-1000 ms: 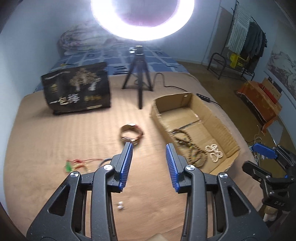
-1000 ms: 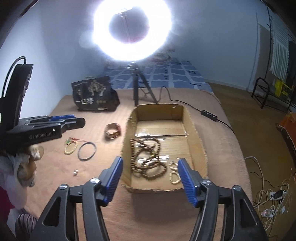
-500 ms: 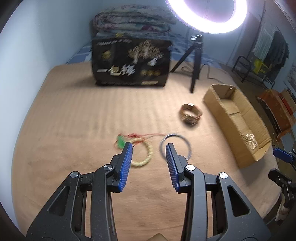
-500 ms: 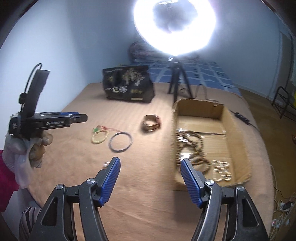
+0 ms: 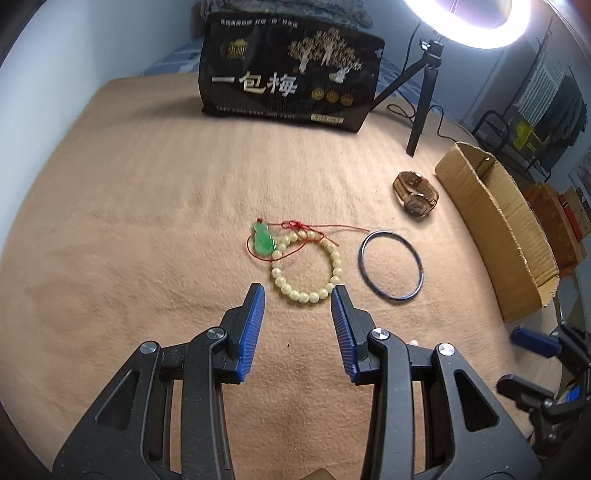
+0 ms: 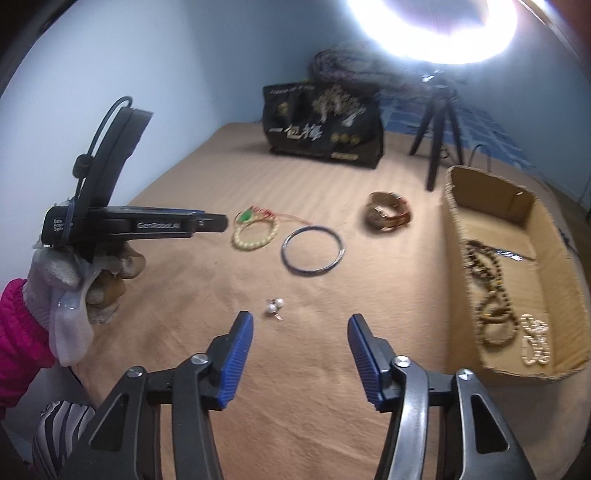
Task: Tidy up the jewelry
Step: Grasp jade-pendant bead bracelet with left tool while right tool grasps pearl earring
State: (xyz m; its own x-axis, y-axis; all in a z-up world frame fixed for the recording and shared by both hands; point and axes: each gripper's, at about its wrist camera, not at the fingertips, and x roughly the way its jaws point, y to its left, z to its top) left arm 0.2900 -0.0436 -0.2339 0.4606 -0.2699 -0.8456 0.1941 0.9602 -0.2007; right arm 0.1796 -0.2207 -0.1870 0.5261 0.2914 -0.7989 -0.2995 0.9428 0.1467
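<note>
The left gripper [image 5: 298, 293] hangs with jaws parted and empty just short of the cream bead bracelet [image 5: 306, 267], beside the dark bangle [image 5: 390, 270]. The right gripper [image 6: 301, 323], jaws likewise spread, hovers near pearl earrings [image 6: 274, 306]; cardboard box [image 6: 554, 236] to its right.

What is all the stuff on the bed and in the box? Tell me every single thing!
bead bracelet: 1, cream, on the blanket by the left tool
green charm: 1, on red string, touching the bracelet
bangle: 1, dark, right of the bracelet
watch: 1, brown, near the box
pearl earrings: small white pair, ahead of the right tool
cardboard box: 1, brown, right side
brown beads: long strand, in the box
white beads: 1 bunch, in the box
black bag: 1, at the back
ring light: 1, on a black tripod
blanket: 1, tan
left tool: open
right tool: open
</note>
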